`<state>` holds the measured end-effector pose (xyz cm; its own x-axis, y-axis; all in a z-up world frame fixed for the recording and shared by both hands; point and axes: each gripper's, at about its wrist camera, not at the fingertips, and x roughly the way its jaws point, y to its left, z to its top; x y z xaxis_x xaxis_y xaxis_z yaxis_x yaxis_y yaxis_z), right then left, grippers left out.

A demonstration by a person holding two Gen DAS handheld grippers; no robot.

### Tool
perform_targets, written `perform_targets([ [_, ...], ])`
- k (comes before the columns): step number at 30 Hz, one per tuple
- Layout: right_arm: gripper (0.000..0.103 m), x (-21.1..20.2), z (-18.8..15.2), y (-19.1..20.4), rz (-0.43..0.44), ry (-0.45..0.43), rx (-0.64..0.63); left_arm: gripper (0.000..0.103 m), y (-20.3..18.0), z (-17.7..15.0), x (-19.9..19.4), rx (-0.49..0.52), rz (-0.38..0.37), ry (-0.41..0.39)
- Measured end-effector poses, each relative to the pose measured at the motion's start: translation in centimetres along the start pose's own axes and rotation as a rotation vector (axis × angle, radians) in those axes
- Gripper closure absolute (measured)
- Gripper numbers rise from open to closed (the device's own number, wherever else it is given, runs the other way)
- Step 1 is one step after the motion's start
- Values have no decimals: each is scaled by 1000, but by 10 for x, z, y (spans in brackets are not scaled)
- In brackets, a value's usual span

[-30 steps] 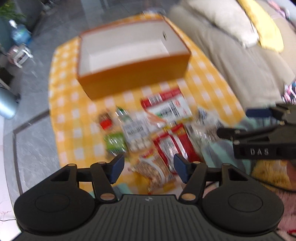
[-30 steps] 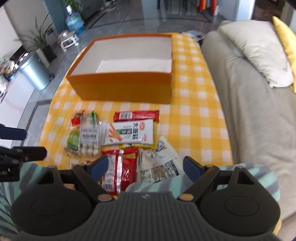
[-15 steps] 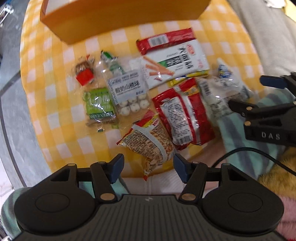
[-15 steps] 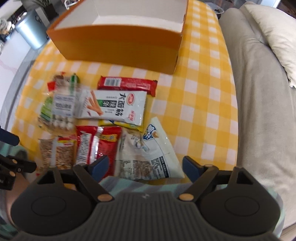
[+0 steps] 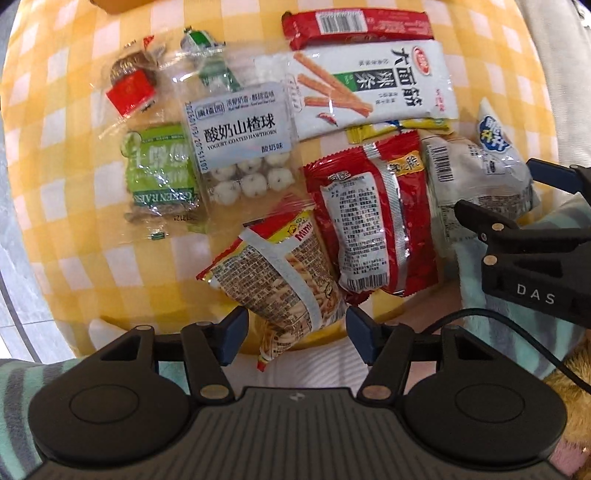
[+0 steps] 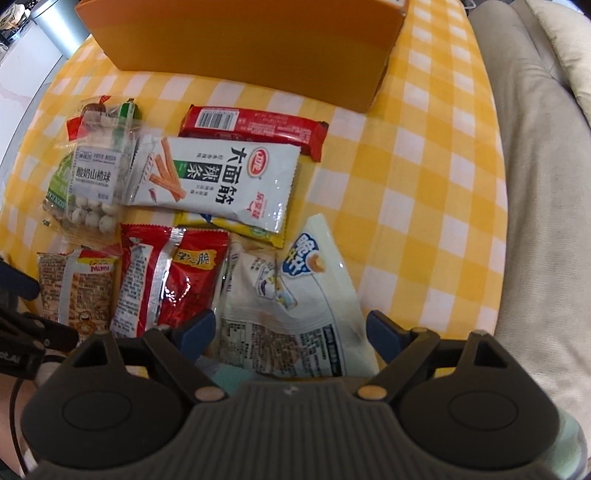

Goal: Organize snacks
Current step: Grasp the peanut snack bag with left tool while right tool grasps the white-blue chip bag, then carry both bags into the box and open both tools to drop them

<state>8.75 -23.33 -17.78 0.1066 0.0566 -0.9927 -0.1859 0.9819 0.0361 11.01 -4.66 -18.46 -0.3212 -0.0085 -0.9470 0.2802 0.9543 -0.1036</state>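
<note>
Several snack packs lie on a yellow checked cloth (image 6: 424, 155). My left gripper (image 5: 295, 332) is open, its fingertips on either side of the near end of the Mimi noodle pack (image 5: 284, 284). My right gripper (image 6: 291, 332) is open over the near end of the white milk-snack bag (image 6: 291, 306). A red bag (image 5: 373, 221), also in the right wrist view (image 6: 166, 280), lies between those two packs. Behind them are the white spicy-strip pack (image 6: 218, 181), the red bar (image 6: 255, 125), the hawthorn ball bag (image 5: 240, 147) and the green raisin pack (image 5: 159, 173). The orange box (image 6: 247, 33) stands at the back.
A beige sofa (image 6: 546, 177) runs along the right of the table. A yellow packet (image 6: 229, 225) pokes out under the spicy-strip pack. A small red-wrapped sweet (image 5: 129, 85) lies at the far left. A grey bin (image 6: 55, 22) stands beyond the table.
Both grippers have come down and closer to the snacks. The box has slid toward the top of both views. Both stay open.
</note>
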Motion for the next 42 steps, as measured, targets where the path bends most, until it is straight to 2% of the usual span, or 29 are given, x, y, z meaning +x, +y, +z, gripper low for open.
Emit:
perform_targets([
  [5, 17, 8, 6, 0, 1, 20, 1, 37, 3, 6, 11, -10, 5, 14],
  [7, 19, 10, 7, 1, -2, 23, -9, 43, 5, 7, 11, -16, 4, 16],
  [13, 32, 14, 8, 0, -1, 24, -22, 52, 6, 5, 7, -24, -1, -9],
  [15, 39, 15, 5, 1, 8, 19, -27, 55, -2, 5, 16, -24, 0, -26],
  [17, 44, 15, 3, 2, 4, 13, -32, 61, -3, 2, 16, -24, -7, -42],
  [19, 46, 13, 1, 3, -1, 2, -35, 63, -4, -2, 12, -25, -14, -58],
  [27, 65, -7, -7, 3, 9, -26, -30, 67, -3, -23, -26, -9, -49, -171],
  [30, 69, -17, -9, 2, 17, -38, -23, 68, 0, -31, -32, -3, -54, -207],
  [34, 72, -32, -12, 1, 18, -72, -17, 68, 2, -37, -40, -1, -60, -248],
  [42, 73, -78, -5, 0, 45, -171, -9, 68, -4, -38, -85, 3, -71, -381],
])
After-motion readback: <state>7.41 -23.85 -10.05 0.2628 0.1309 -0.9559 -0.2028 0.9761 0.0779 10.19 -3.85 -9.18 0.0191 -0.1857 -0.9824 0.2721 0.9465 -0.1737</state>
